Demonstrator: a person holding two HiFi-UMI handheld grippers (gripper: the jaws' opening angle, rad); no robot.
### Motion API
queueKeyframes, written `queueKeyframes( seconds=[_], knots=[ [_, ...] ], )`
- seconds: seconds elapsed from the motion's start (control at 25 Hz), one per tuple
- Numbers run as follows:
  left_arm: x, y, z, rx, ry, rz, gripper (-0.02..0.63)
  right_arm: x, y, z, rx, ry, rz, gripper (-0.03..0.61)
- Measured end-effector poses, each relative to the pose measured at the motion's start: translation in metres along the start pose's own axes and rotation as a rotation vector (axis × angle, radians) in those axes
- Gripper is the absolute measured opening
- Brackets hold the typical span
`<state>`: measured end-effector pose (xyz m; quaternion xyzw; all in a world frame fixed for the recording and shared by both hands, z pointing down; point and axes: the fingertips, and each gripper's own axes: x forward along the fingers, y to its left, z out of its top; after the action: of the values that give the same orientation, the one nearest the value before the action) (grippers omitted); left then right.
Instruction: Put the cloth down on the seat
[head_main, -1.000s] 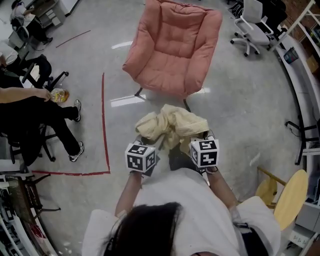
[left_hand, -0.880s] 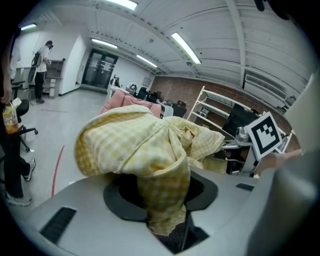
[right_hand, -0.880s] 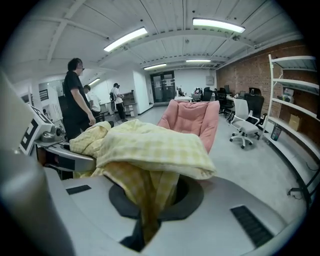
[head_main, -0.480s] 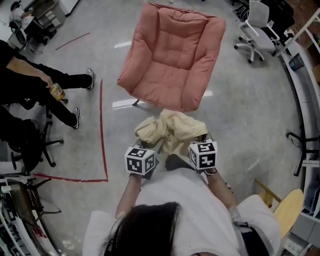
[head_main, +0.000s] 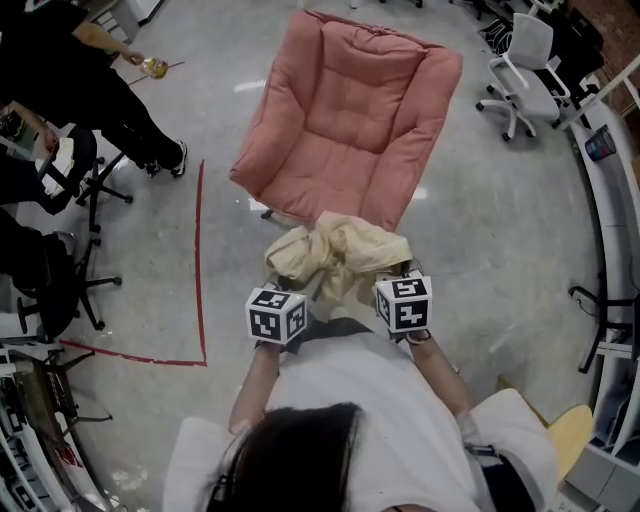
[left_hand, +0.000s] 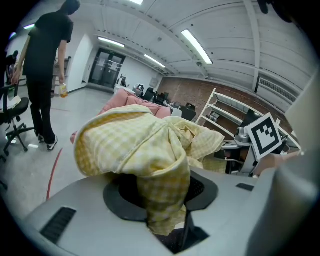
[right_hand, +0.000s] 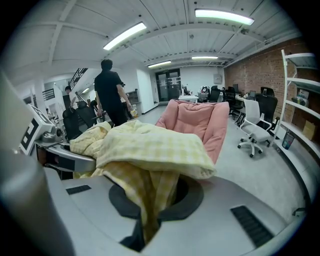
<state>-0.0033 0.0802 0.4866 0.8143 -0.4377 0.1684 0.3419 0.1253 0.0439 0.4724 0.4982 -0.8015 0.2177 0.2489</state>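
Observation:
A crumpled yellow checked cloth (head_main: 335, 255) hangs bunched between my two grippers, just over the front edge of the pink armchair (head_main: 345, 110). My left gripper (head_main: 300, 288) is shut on a fold of the cloth (left_hand: 145, 150), which drapes over its jaws (left_hand: 167, 222). My right gripper (head_main: 385, 278) is shut on another fold of the cloth (right_hand: 150, 150), which runs down into its closed jaws (right_hand: 147, 222). The fingertips of both are hidden under the fabric. The armchair's seat (right_hand: 200, 117) lies straight ahead with nothing on it.
A person in black (head_main: 90, 80) stands at the far left beside black office chairs (head_main: 90, 170). A red tape line (head_main: 198, 260) marks the floor on the left. White office chairs (head_main: 525, 60) and shelving (right_hand: 300, 100) are on the right, and a wooden chair (head_main: 560, 430) at the lower right.
Both grippers have carried the cloth forward, so it now reaches the armchair's front edge. The person on the left has moved away towards the back.

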Motion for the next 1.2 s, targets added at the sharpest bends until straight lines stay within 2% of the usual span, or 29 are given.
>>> queueKeyframes(
  seconds=[0.48,0.84,1.2],
  knots=[
    [0.032,0.021,0.020,-0.005,0.025,-0.023,0.164,0.031,-0.015,0.011,0.040,0.011,-0.021,0.038],
    [0.077,0.070,0.074,0.027,0.033,-0.077,0.164,0.090,-0.033,0.054,0.079,-0.004,-0.080,0.038],
    [0.125,0.143,0.145,0.049,0.114,-0.147,0.164,0.176,-0.040,0.114,0.149,0.045,-0.133,0.038]
  ],
)
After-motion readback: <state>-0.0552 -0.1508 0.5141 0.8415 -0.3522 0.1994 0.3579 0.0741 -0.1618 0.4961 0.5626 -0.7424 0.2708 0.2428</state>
